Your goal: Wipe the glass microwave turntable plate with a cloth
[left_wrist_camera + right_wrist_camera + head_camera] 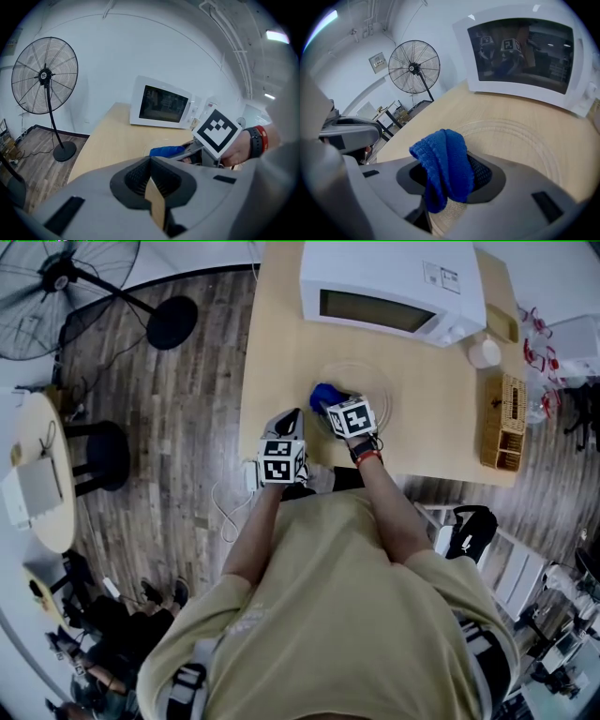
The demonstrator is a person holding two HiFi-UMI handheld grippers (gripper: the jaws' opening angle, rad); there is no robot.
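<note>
The clear glass turntable plate (361, 381) lies flat on the wooden table (281, 343) in front of the microwave (394, 287). Its rings show in the right gripper view (520, 136). My right gripper (330, 401) is shut on a blue cloth (443, 164), which hangs folded over the jaws above the plate's near left rim. The cloth (166, 151) also shows in the left gripper view, beside the right gripper's marker cube (216, 131). My left gripper (291, 418) hovers at the table's front edge, left of the plate, jaws together and holding nothing.
A wicker basket (504, 423) and a small white cup (484, 352) stand at the table's right side. A standing fan (56, 282) and a round stool (98, 451) are on the floor to the left. A white cable (230, 512) trails below the table's front edge.
</note>
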